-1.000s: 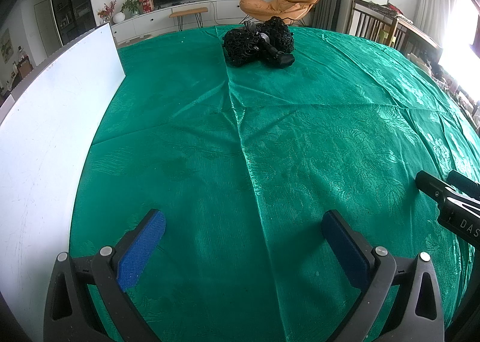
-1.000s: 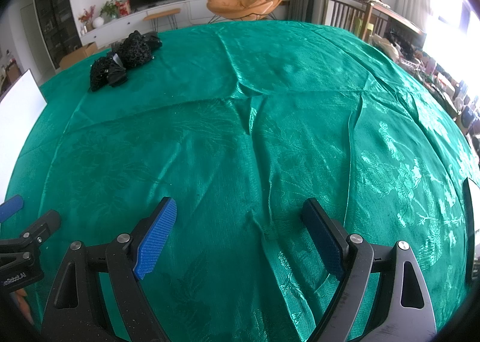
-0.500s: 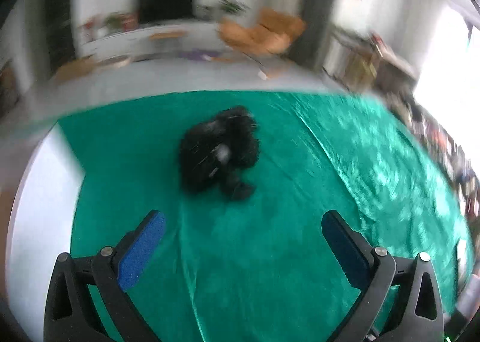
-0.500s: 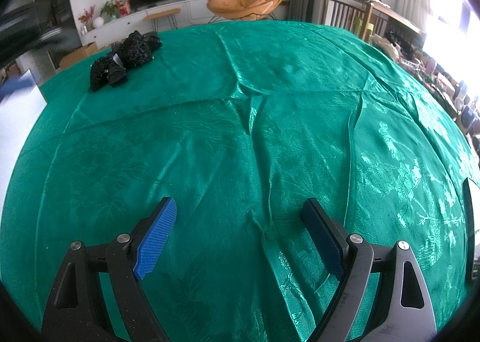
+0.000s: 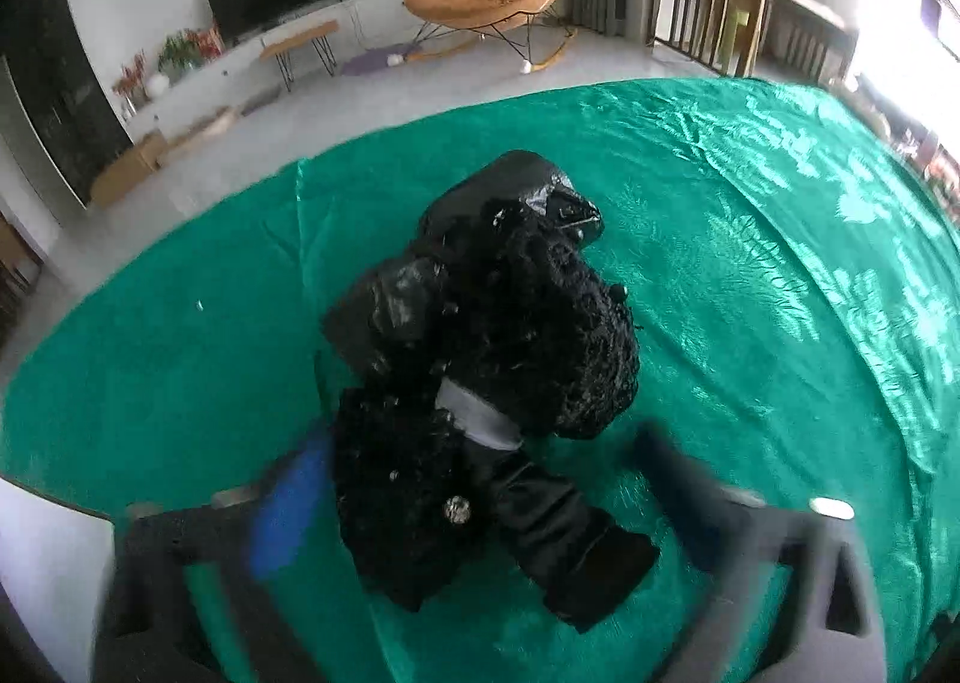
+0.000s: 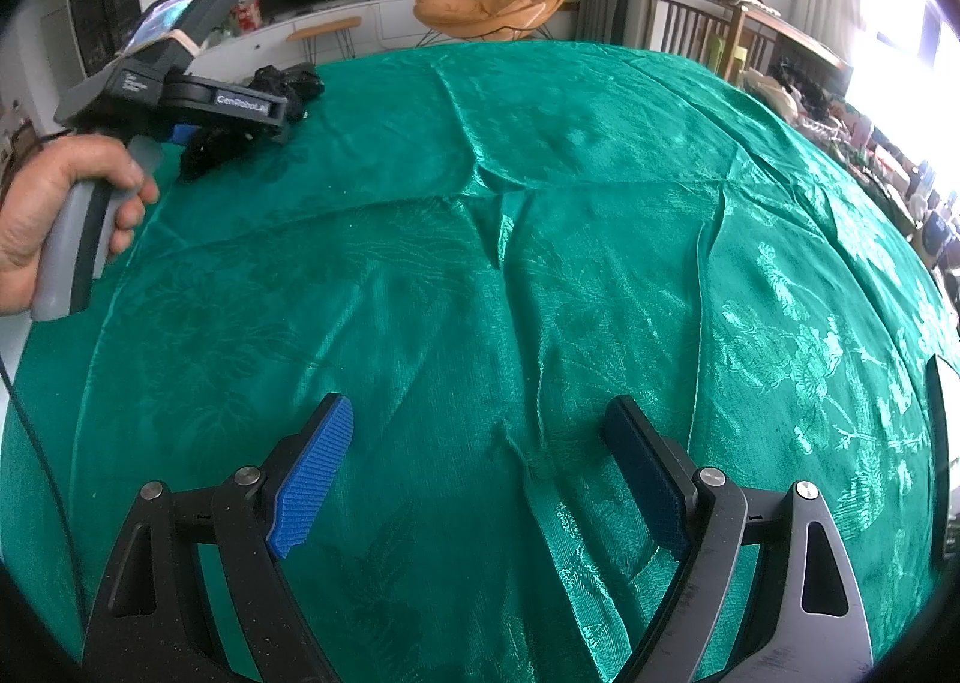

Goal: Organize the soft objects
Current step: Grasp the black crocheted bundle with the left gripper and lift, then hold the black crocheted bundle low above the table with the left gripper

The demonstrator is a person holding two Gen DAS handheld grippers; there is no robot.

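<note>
A heap of black soft items [image 5: 528,335], lacy fabric and shiny black pieces with a grey band, lies on the green tablecloth [image 5: 780,293] near the table's far left edge. My left gripper [image 5: 480,443] stands over its near part with the heap between the blurred fingers. Its jaws are closing; the left blue pad [image 5: 288,503] is at the fabric's edge and the right finger [image 5: 678,491] still shows a gap. In the right wrist view a hand [image 6: 54,215] holds that gripper over the heap [image 6: 282,83]. My right gripper [image 6: 477,413] hangs open over bare cloth.
A white board [image 5: 42,563] lies at the table's left side, close to my left gripper. The table's far edge [image 5: 420,125] runs just behind the heap. A dark-edged flat object [image 6: 937,443] lies at the right rim of the cloth.
My left gripper has travelled across the table to the black heap and its jaws have narrowed around it. It now shows in the right wrist view. My right gripper has stayed still.
</note>
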